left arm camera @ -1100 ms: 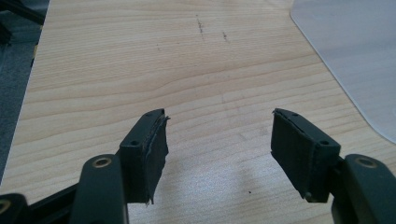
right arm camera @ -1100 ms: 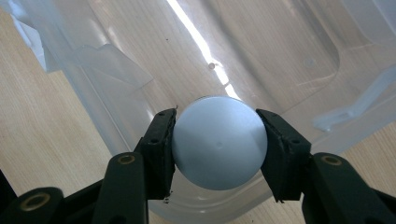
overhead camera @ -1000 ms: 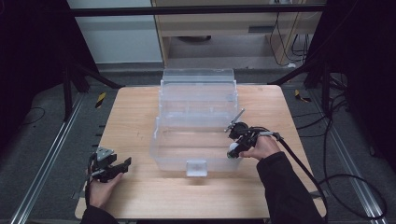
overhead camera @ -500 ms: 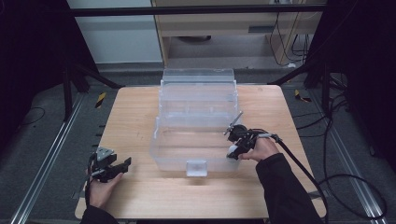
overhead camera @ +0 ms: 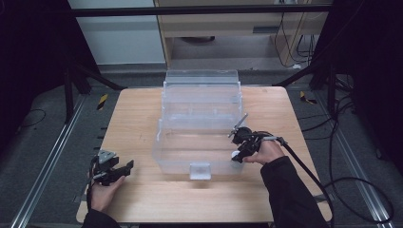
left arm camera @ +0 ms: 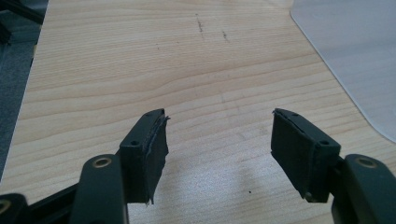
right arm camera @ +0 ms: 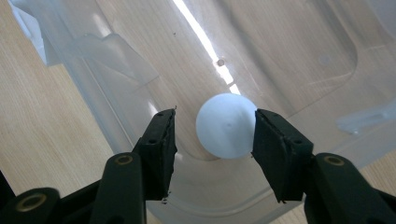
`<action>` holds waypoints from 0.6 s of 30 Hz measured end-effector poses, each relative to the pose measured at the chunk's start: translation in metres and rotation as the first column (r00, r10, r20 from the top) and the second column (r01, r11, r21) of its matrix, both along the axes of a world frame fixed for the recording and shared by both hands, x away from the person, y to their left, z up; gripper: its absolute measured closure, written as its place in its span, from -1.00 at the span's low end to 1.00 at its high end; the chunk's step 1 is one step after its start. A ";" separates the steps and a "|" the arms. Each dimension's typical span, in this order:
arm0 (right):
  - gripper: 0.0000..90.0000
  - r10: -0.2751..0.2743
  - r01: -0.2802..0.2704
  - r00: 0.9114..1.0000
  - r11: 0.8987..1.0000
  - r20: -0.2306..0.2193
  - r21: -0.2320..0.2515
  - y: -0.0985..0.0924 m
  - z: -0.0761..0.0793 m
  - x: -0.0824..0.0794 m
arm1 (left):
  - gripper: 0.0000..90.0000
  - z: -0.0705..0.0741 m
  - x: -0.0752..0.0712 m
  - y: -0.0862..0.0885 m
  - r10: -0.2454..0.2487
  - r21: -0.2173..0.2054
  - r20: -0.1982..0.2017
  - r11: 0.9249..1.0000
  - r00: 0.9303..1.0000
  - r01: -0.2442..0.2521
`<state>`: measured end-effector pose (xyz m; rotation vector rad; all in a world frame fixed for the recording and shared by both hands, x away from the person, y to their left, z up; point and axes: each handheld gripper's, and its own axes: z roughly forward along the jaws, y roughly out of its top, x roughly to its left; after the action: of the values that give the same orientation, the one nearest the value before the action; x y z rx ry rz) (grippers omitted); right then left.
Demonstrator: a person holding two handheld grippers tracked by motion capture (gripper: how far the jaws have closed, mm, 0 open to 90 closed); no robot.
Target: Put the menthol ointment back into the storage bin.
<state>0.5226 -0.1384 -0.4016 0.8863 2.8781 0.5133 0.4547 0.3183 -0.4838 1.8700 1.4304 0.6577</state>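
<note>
Both grippers are held with jaws parted: the left gripper (left arm camera: 218,140) is empty above the wooden table (left arm camera: 140,60), while the right gripper (right arm camera: 214,140) is positioned around a white ball (right arm camera: 226,125), one jaw touching or nearly so, the other apart. The ball is located inside the clear plastic bin (overhead camera: 199,118), at its near right corner. The ball is judged light, smooth and prone to rolling; hold is best taken across its widest part. Beyond the table, a dark floor and cables (overhead camera: 351,185) are seen.
</note>
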 end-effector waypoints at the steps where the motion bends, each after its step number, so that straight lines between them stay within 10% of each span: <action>1: 0.07 0.000 0.000 1.000 1.000 0.007 0.001 -0.001 0.001 0.000 | -0.20 0.000 0.000 0.000 0.000 0.001 0.000 1.000 1.000 0.000; 18: -0.59 -0.119 0.088 0.981 0.978 0.156 0.189 -0.033 0.032 -0.026 | -0.20 0.000 0.000 0.000 0.002 -0.001 0.000 1.000 1.000 -0.002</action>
<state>0.4963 -0.1710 -0.3700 0.9622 2.6504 0.8072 0.4544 0.3185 -0.4838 1.8683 1.4326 0.6583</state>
